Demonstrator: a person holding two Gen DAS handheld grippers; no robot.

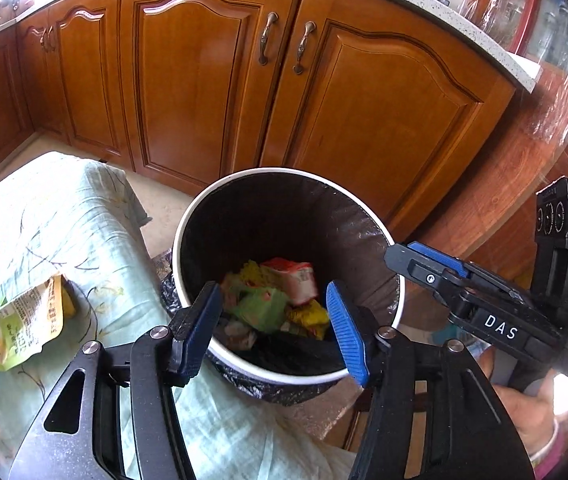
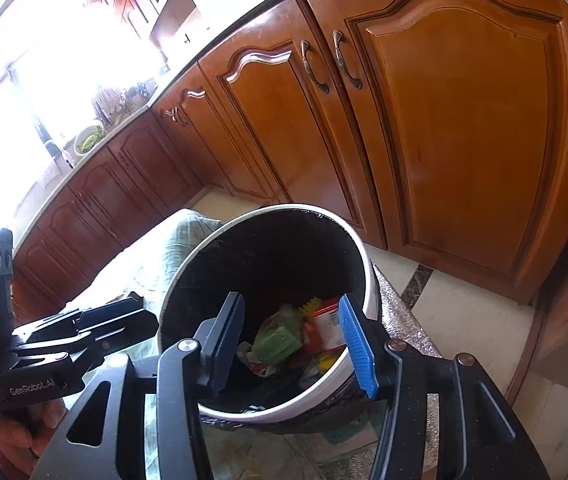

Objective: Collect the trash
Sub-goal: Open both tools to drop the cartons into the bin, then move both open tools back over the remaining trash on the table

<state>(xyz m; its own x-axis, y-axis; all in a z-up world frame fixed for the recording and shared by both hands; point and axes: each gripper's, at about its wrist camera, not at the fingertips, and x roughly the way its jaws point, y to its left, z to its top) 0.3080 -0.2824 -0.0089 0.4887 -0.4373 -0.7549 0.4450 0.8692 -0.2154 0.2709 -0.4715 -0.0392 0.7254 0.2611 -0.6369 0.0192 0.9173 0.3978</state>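
I hold both grippers over the trash bin (image 1: 284,276), a white-rimmed round bin lined with a black bag. The left gripper (image 1: 274,328) has its jaws apart with nothing between them; the right gripper (image 2: 291,340) likewise has its jaws apart and holds nothing. Both wrist views look down into the bin, where crumpled wrappers (image 1: 280,296) in green, yellow and red lie at the bottom. Only the left wrist view shows a yellow-green packet (image 1: 24,320) lying at 9 o'clock from the bin on a pale green cloth (image 1: 64,220), well apart from both grippers. Only the right wrist view shows the tiled floor (image 2: 463,300) at 3 o'clock and a bright window (image 2: 44,60) at 10 o'clock. Wooden cabinet doors (image 1: 204,80) stand behind the bin at 12 o'clock.
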